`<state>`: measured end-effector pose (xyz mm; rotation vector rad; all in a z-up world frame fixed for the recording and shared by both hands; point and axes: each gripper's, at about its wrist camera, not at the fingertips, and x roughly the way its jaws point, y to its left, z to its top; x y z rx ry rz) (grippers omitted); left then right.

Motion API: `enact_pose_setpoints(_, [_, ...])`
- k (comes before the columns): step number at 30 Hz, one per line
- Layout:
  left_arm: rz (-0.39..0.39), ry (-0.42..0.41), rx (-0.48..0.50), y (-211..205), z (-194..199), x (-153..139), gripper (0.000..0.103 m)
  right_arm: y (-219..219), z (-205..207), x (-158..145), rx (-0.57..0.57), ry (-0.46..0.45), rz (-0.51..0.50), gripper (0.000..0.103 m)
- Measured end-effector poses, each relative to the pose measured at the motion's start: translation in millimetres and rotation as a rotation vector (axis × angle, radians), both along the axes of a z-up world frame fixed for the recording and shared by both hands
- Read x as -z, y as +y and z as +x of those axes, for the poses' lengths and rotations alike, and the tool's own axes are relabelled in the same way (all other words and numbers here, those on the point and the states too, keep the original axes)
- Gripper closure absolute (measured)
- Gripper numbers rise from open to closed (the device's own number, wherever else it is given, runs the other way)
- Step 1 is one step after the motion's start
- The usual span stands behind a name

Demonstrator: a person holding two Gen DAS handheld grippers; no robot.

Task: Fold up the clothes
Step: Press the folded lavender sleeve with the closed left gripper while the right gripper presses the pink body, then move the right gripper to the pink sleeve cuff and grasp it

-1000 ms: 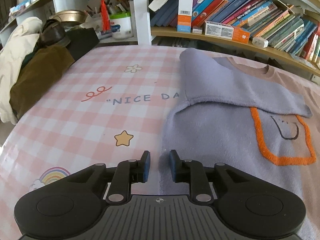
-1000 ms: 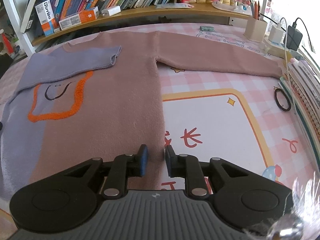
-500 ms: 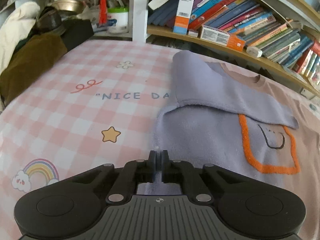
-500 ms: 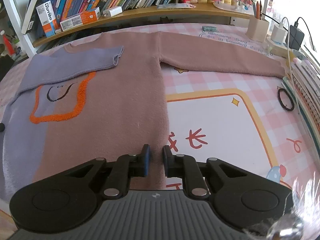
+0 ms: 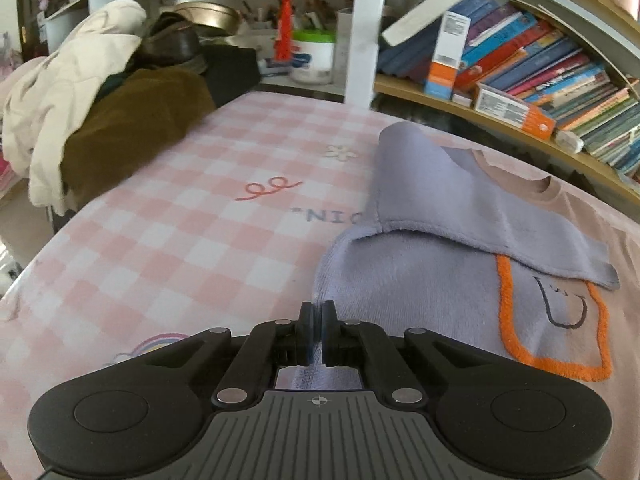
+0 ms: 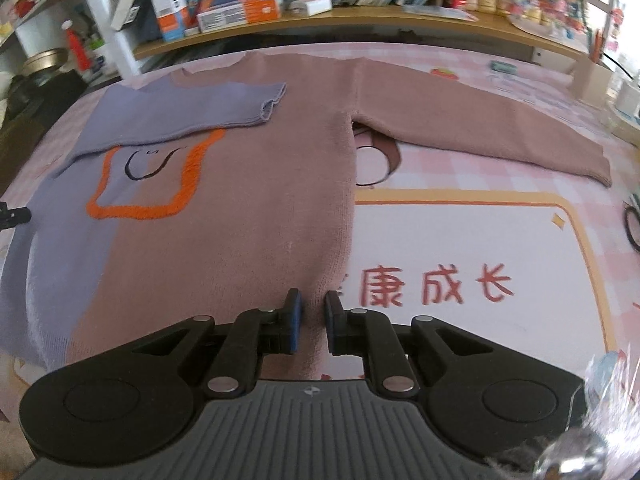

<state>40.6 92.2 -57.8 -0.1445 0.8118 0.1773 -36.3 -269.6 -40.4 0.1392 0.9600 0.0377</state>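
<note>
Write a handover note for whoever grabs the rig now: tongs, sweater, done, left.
Left tongs: shut on the sweater's lilac bottom corner.
Right tongs: jaws have just been closing, pinched on the brown side's bottom hem.
Sweater: flat, front up, on the checked tablecloth; neck toward the bookshelf.
Done: lilac sleeve folded across the chest.
Left: brown sleeve lies stretched out, unfolded; body not yet folded. Likely next: lift the hem toward the neck.
</note>
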Motion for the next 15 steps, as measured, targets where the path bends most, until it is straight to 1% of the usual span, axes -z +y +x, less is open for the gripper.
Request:
enact_pose_setpoints(2, [0.016,0.000,0.020,-1.6,-0.4,-0.1,0.099,0.3,1.8,-0.5,-0.009,0.004,-0.003,0.091])
enact_pose_setpoints(4, [0.040,-0.009,0.046,-5.8,-1.5,-1.8,0.094,-1.3,2.2,-1.6,-0.010,0.007,-0.001,0.088])
enact_pose_setpoints(5, [0.057,-0.011,0.059,-9.5,-1.8,-3.4,0.092,-3.2,1.6,-2.6,-0.006,0.004,0.002,0.077])
enact_pose_setpoints(6, [0.074,-0.011,0.072,-13.3,-2.1,-5.2,0.091,-5.3,0.6,-3.9,-0.002,0.000,0.005,0.062])
enact_pose_setpoints(7, [0.091,-0.016,0.085,-17.7,-2.5,-7.7,0.086,-8.6,-1.5,-6.4,0.006,-0.012,0.008,0.058])
enact_pose_setpoints(8, [0.112,-0.022,0.093,-23.0,-3.6,-10.7,0.077,-11.9,-3.5,-8.9,0.013,-0.024,0.010,0.053])
enact_pose_setpoints(9, [0.127,-0.031,0.097,-28.2,-5.8,-13.6,0.072,-16.0,-4.1,-11.9,0.020,-0.034,0.005,0.049])
enact_pose_setpoints(10, [0.142,-0.040,0.101,-33.4,-8.2,-16.5,0.064,-22.0,-3.8,-14.7,0.033,-0.043,-0.003,0.047])
enact_pose_setpoints(11, [0.156,-0.049,0.105,-38.5,-10.5,-19.4,0.052,-28.6,-3.4,-17.4,0.049,-0.053,-0.010,0.042])
enact_pose_setpoints(12, [0.170,-0.058,0.108,-43.7,-12.9,-22.3,0.045,-36.9,-1.9,-19.5,0.066,-0.061,-0.014,0.038])
enact_pose_setpoints(14, [0.190,-0.076,0.113,-53.9,-19.9,-28.5,0.021,-53.6,1.3,-23.8,0.099,-0.078,-0.023,0.033])
enact_pose_setpoints(15, [0.196,-0.078,0.114,-58.5,-23.5,-30.4,0.017,-63.1,4.4,-25.4,0.116,-0.084,-0.029,0.032])
